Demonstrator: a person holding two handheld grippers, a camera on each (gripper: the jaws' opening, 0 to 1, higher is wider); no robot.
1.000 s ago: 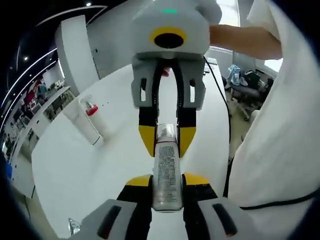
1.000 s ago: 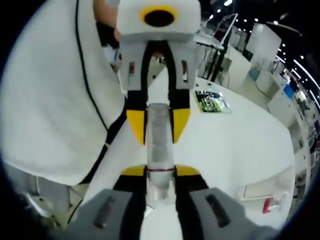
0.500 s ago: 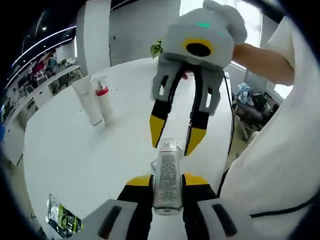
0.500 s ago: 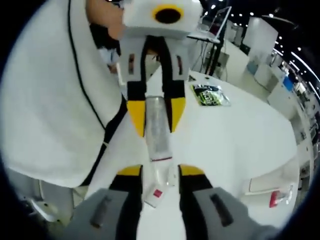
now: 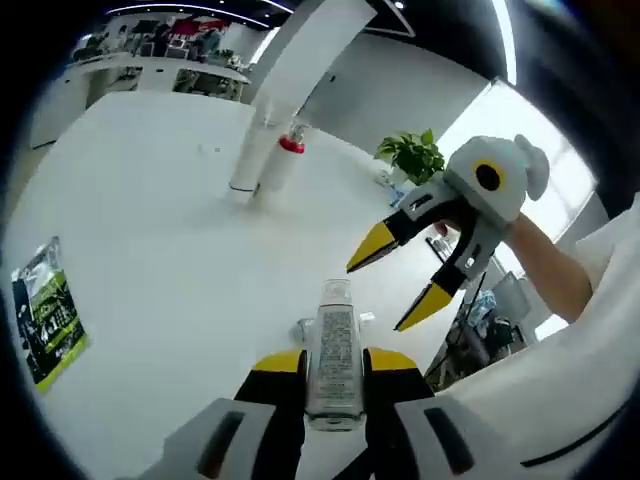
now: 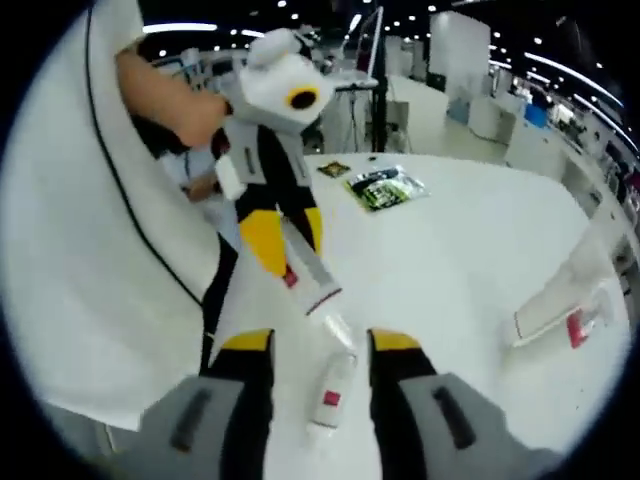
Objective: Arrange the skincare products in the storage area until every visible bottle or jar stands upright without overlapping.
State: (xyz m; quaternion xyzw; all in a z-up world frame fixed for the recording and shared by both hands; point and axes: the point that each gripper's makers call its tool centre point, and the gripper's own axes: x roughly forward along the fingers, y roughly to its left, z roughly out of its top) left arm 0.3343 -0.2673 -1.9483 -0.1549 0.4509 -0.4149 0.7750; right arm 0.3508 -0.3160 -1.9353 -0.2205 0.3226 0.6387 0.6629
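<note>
We have the clear bottle (image 5: 334, 350) clamped between the jaws of the left gripper (image 5: 334, 372), its printed label facing us and its cap end pointing away over the white table (image 5: 150, 230); from the right gripper view the same bottle (image 6: 308, 268) hangs slanted in that gripper (image 6: 280, 232), above the tabletop (image 6: 460, 260). The right gripper (image 6: 312, 350) stands with its jaws apart and nothing between them, and in the left gripper view it (image 5: 395, 285) hovers just beyond the bottle's tip. Below the right jaws a small white bottle (image 6: 332, 385) with a pink mark lies on its side; the lens blurs it, so we cannot tell its cap end for sure. To do this step well, we would turn the held bottle until its base faces the table, lower it onto a bare patch, and let go only once it stands steady, well apart from the lying bottle. Farther off, a tall white tube (image 5: 252, 160) and a red-capped bottle (image 5: 283, 160) stand close together, upright. A green packet (image 5: 45, 310) lies flat near the table's edge. Around us are an open hall, a potted plant (image 5: 412, 155), ceiling lights and a white column.
</note>
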